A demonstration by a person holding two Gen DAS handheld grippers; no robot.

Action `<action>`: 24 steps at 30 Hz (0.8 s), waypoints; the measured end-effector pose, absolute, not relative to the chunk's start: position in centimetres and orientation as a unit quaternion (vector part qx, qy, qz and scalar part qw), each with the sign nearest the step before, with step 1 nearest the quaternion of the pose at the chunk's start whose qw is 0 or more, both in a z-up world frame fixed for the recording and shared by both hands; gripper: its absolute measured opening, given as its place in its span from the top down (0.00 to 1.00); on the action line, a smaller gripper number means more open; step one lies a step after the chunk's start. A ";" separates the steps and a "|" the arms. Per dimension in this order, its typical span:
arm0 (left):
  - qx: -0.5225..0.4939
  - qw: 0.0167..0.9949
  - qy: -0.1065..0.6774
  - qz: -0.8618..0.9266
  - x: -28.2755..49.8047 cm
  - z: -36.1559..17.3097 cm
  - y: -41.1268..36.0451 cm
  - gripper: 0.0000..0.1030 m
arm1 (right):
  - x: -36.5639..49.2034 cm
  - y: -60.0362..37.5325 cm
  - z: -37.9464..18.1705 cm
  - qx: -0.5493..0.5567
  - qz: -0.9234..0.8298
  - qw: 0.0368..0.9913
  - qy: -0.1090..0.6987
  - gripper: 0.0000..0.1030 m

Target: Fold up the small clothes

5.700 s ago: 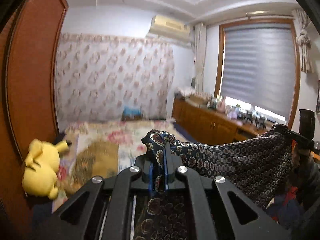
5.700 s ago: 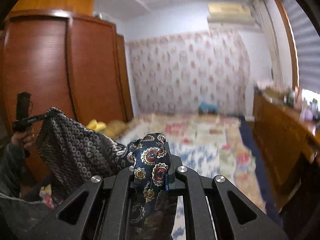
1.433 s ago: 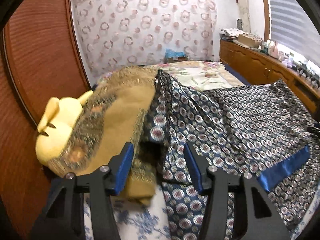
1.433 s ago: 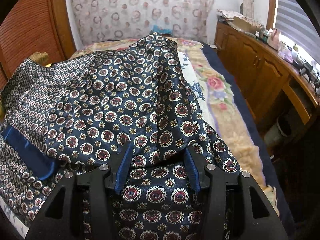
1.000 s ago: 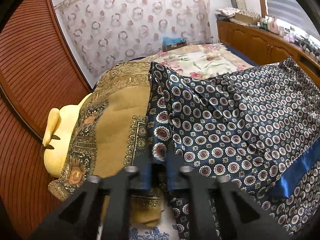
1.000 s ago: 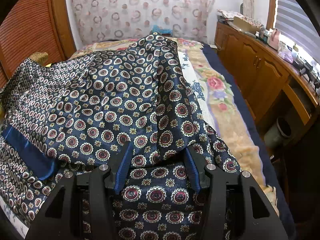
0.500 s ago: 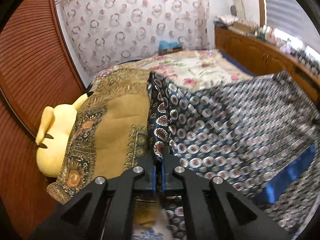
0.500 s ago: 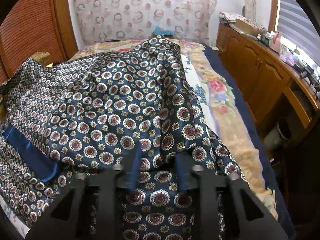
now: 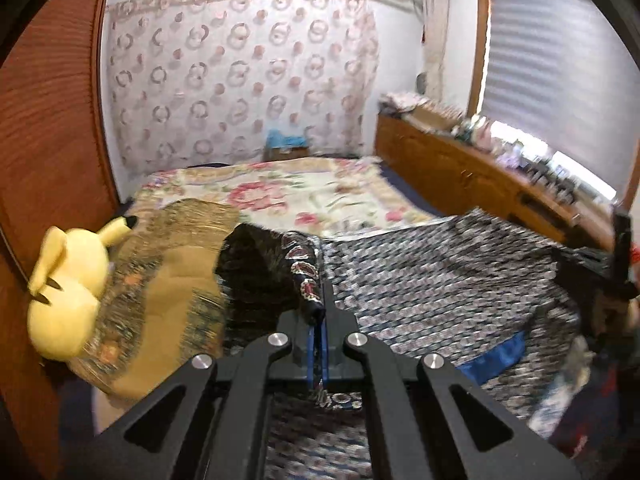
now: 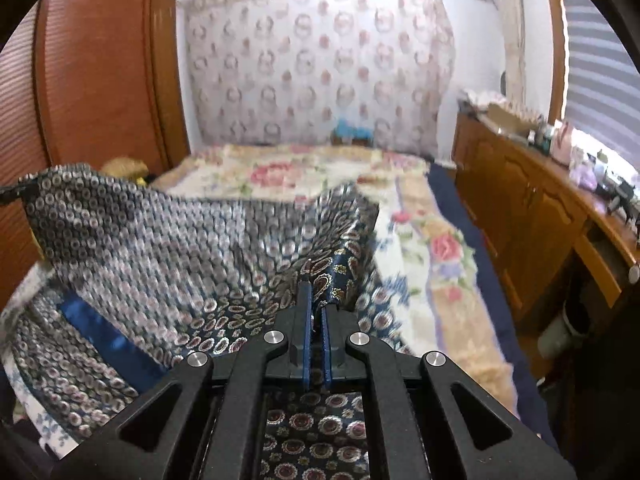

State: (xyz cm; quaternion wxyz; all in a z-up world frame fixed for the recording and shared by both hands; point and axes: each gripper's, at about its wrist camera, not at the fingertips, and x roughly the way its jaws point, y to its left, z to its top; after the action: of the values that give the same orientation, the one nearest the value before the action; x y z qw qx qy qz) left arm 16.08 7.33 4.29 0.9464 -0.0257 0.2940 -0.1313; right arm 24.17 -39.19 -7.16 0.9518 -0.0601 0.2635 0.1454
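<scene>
A dark blue patterned cloth (image 9: 440,276) with small round medallions and a plain blue band (image 9: 496,356) hangs stretched over the bed. My left gripper (image 9: 318,312) is shut on its left edge, which bunches up above the jaws. My right gripper (image 10: 314,300) is shut on its right edge; the cloth (image 10: 160,240) sags away to the left, lifted off the bed. The right gripper also shows at the far right of the left wrist view (image 9: 616,264).
A floral bedspread (image 9: 280,192) covers the bed. A folded ochre patterned cloth (image 9: 172,280) and a yellow plush toy (image 9: 68,280) lie at the left by a wooden wardrobe (image 9: 44,128). A wooden sideboard (image 10: 540,208) runs along the right under the window.
Both grippers were open over the flat cloth 1.4 s ago. They have shut on its near edges and lifted them, so the cloth now hangs between them.
</scene>
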 end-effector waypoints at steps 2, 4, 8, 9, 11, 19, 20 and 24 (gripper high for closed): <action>-0.043 0.944 0.290 -0.149 14.8 4.7 7.2 1.00 | 23.4 -39.6 -6.0 -0.060 0.148 0.954 0.252 0.99; -0.066 0.943 0.283 -0.163 13.5 4.8 7.3 1.00 | 22.8 -39.9 -5.1 -0.062 0.150 0.956 0.244 0.99; -0.102 0.936 0.288 -0.173 11.0 3.5 7.5 1.00 | 21.3 -40.7 -4.0 -0.063 0.153 0.958 0.234 0.99; -0.102 0.936 0.290 -0.169 10.5 3.2 7.5 1.00 | 21.0 -40.9 -4.0 -0.063 0.153 0.958 0.234 0.99; -0.113 0.934 0.298 -0.160 9.3 1.6 8.1 1.00 | 20.2 -41.5 -4.0 -0.063 0.152 0.957 0.237 0.99; -0.143 0.920 0.353 -0.090 6.9 -5.0 12.2 1.00 | 19.0 -43.6 -6.5 -0.066 0.134 0.951 0.272 0.99; -0.147 0.918 0.360 -0.082 6.9 -5.8 12.7 1.00 | 19.0 -44.0 -6.8 -0.064 0.130 0.950 0.276 0.99; -0.141 0.911 0.381 -0.064 7.5 -7.6 13.0 1.00 | 19.4 -45.1 -7.9 -0.061 0.117 0.946 0.295 0.99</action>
State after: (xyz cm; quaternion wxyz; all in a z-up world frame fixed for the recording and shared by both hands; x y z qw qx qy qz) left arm 7.49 13.02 -7.59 0.9113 -0.1413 0.3814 -0.0642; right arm 19.41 -45.10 -7.86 0.9464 -0.0614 0.2947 0.1173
